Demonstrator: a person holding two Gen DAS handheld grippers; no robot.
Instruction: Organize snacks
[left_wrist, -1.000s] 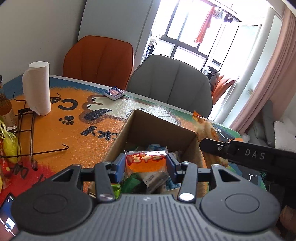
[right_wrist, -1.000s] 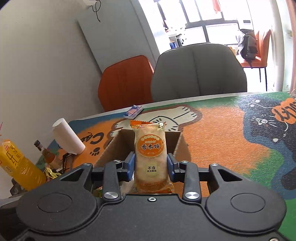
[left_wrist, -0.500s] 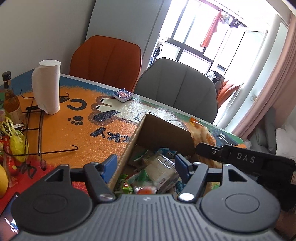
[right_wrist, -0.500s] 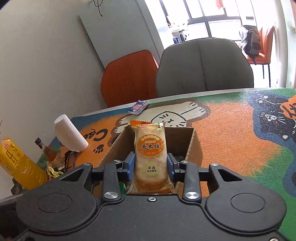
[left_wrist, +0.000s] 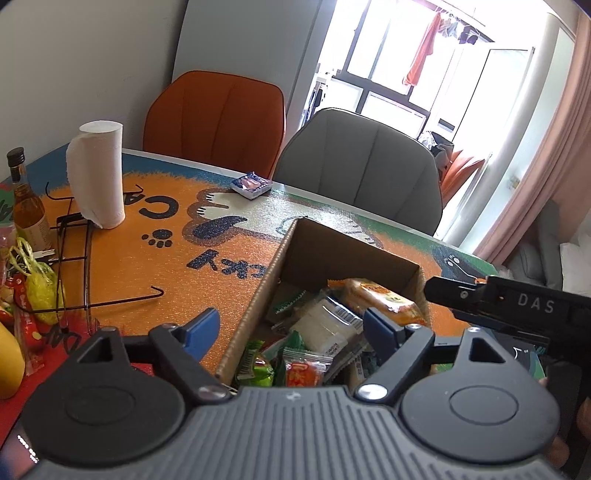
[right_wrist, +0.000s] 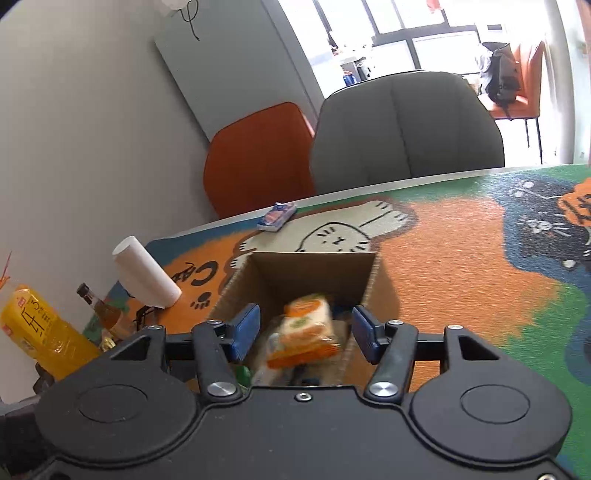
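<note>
Two pairs of tongs hang over an open cardboard box (left_wrist: 334, 254) of snacks on a cartoon-cat surface (left_wrist: 155, 266). In the left wrist view, the left tongs (left_wrist: 291, 328) fill the bottom of the frame, their blue pads spread wide and opening, one pad outside the box's left wall and the other above its contents, with nothing clamped between them. Below them, at lower centre, lie a pale wrapped packet (left_wrist: 325, 325), a green packet (left_wrist: 258, 363) and an orange-red packet (left_wrist: 304, 371). An orange rice cracker pack (left_wrist: 376, 295) lies against the box's right wall, just under the black arm of the right tongs (left_wrist: 491, 299) entering from the right edge.

In the right wrist view, the right tongs (right_wrist: 304, 334) are also parting, and the same rice cracker pack (right_wrist: 306, 332), blurred, sits loose between the pads inside the box (right_wrist: 314, 269), touching neither.

A paper towel roll (left_wrist: 98, 181) stands at centre left, a brown bottle (left_wrist: 27, 206) at the far left edge, and a small blue packet (left_wrist: 252, 184) near the surface's far edge. An orange chair (left_wrist: 218, 118) and a grey chair (left_wrist: 362, 173) stand behind.
</note>
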